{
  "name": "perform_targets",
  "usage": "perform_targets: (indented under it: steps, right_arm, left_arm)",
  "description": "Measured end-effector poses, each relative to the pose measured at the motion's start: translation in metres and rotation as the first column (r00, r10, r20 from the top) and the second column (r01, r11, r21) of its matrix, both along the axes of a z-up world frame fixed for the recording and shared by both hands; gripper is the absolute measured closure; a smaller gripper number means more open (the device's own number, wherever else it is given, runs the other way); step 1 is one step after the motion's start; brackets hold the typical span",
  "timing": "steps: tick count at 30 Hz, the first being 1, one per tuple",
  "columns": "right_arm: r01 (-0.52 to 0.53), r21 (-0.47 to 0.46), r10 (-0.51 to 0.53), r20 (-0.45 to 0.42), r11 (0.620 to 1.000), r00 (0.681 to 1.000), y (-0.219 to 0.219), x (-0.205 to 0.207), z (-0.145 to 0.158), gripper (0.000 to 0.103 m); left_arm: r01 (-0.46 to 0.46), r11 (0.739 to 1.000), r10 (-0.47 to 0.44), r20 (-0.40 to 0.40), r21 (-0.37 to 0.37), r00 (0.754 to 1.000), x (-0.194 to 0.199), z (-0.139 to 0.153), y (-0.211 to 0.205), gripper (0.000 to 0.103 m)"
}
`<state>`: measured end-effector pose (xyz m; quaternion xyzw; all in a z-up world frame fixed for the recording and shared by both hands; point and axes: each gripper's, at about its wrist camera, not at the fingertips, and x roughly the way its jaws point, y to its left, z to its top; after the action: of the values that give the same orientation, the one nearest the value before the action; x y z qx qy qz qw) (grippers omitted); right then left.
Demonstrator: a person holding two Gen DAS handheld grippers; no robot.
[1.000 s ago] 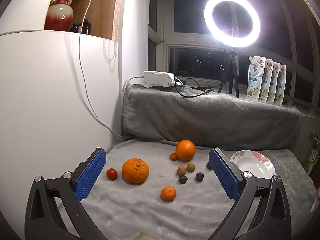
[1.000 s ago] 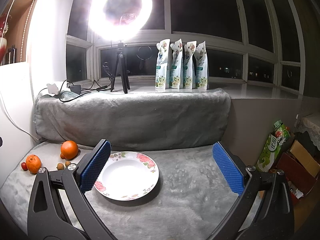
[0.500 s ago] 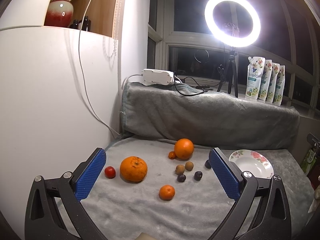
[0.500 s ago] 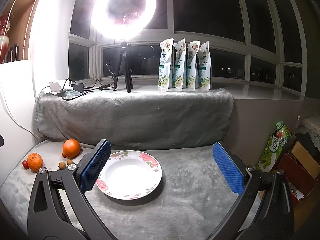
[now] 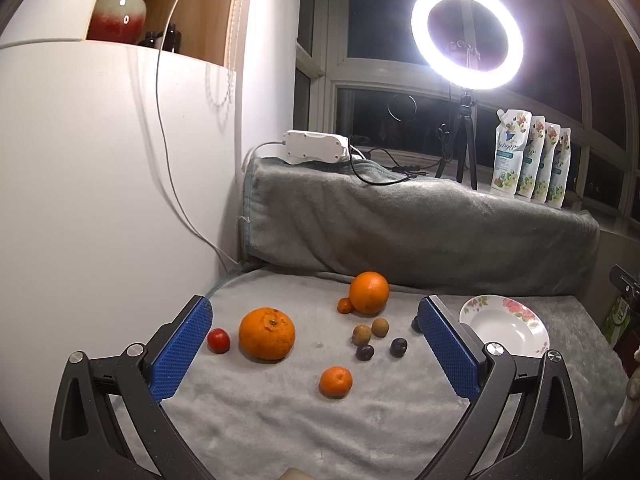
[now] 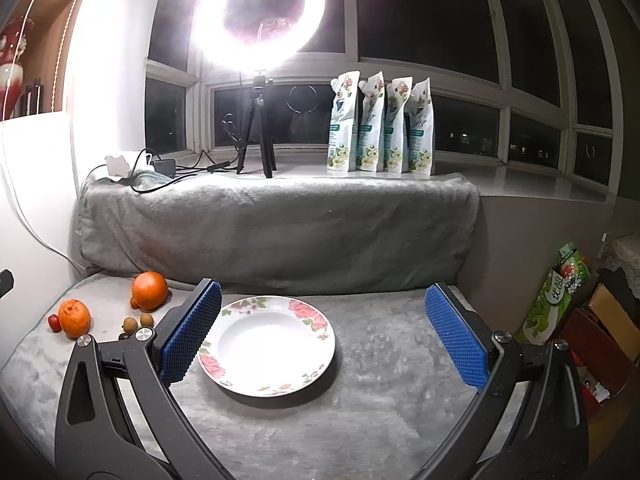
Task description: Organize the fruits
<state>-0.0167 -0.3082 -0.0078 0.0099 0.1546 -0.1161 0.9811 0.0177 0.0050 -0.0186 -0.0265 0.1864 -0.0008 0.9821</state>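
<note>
Dimpled oranges (image 5: 267,333) on plush blanket (image 5: 360,420)

The counter (image 5: 280,420) is covered with a grey fleece blanket (image 6: 380,360). On its left part the fruits lie loose: a big mandarin (image 5: 267,333) with a small red fruit (image 5: 218,340) just beside it on the left, a round orange (image 5: 369,292) farther back touching a tiny orange fruit (image 5: 344,305), two brown fruits (image 5: 371,330) side by side, two dark plums (image 5: 381,350) nearer, and a small tangerine (image 5: 336,381) nearest. On the right stands a flowered plate (image 6: 316,322), with nothing in it.
</note>
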Motion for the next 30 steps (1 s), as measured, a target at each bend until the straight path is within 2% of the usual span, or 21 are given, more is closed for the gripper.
perform_targets:
  steps: [8, 15, 21, 26, 30]
  right_arm:
    - [-0.062, -0.007, 0.062, -0.022, 0.998, 0.998, 0.016, 0.012, -0.003, 0.0]
    - [-0.19, 0.046, 0.193, -0.075, 0.981, 0.978, 0.032, 0.034, -0.013, 0.0]
    - [-0.299, 0.108, 0.311, -0.119, 0.948, 0.943, 0.053, 0.058, -0.021, 0.0]
    - [-0.365, 0.111, 0.379, -0.149, 0.924, 0.913, 0.074, 0.074, -0.028, 0.0]
    - [-0.424, 0.144, 0.445, -0.184, 0.894, 0.876, 0.087, 0.089, -0.031, 0.001]
  left_arm:
    - [0.0, 1.0, -0.001, -0.025, -0.027, 1.0, 0.007, -0.01, 0.013, 0.001]
    - [0.0, 0.999, -0.004, -0.067, -0.05, 0.998, 0.008, -0.027, 0.033, 0.001]
    - [-0.003, 0.997, -0.005, -0.124, -0.072, 0.992, 0.011, -0.045, 0.048, 0.004]
    - [0.013, 0.994, -0.031, -0.165, -0.108, 0.986, 0.015, -0.057, 0.056, 0.008]
    - [0.025, 0.991, -0.049, -0.186, -0.128, 0.981, 0.018, -0.065, 0.057, 0.01]
